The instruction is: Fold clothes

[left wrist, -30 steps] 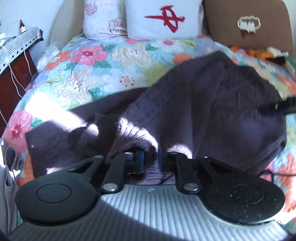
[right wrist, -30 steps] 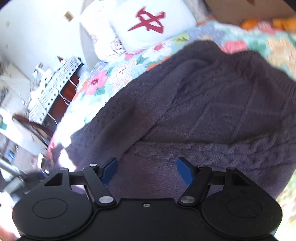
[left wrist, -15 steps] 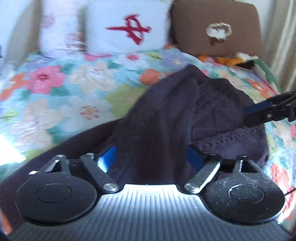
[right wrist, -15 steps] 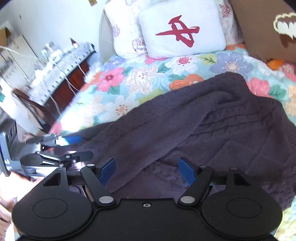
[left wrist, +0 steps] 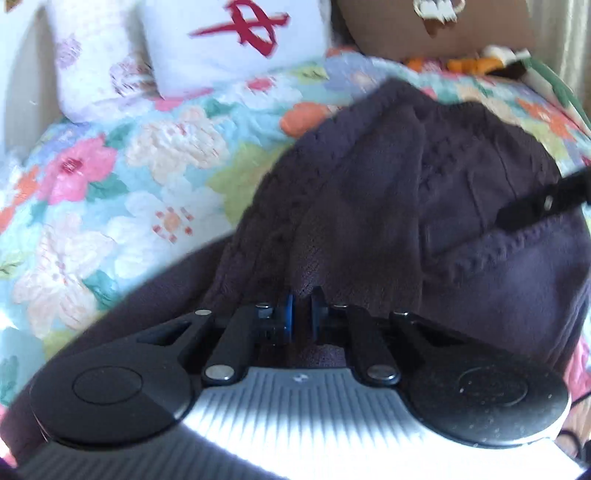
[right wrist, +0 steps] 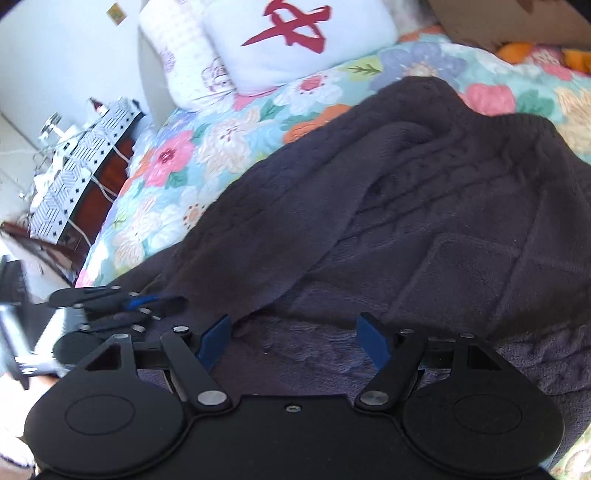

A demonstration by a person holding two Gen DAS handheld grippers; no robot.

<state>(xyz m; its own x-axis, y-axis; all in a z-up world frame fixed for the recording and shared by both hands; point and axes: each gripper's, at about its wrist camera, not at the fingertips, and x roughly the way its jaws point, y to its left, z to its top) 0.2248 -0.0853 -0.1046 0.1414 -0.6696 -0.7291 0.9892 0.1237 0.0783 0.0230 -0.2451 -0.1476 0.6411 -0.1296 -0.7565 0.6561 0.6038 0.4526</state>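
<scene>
A dark purple knit sweater lies rumpled on the flowered quilt, one side folded over its body. My left gripper is at the sweater's near edge, its blue pads shut on a ridge of the knit. In the right wrist view the same sweater fills the middle, and the left gripper shows at the lower left on the fabric's edge. My right gripper stands open just above the ribbed hem, with nothing pressed between its blue pads. One of its fingers pokes in from the right in the left wrist view.
A white pillow with a red mark, a flowered pillow and a brown cushion line the head of the bed. A dark wooden nightstand with a patterned cloth and white cables stands left of the bed.
The left gripper let go of the lit sleeve, swung right with its jaws wide, then closed on a fold of the sweater. The right gripper stayed open above the hem.
</scene>
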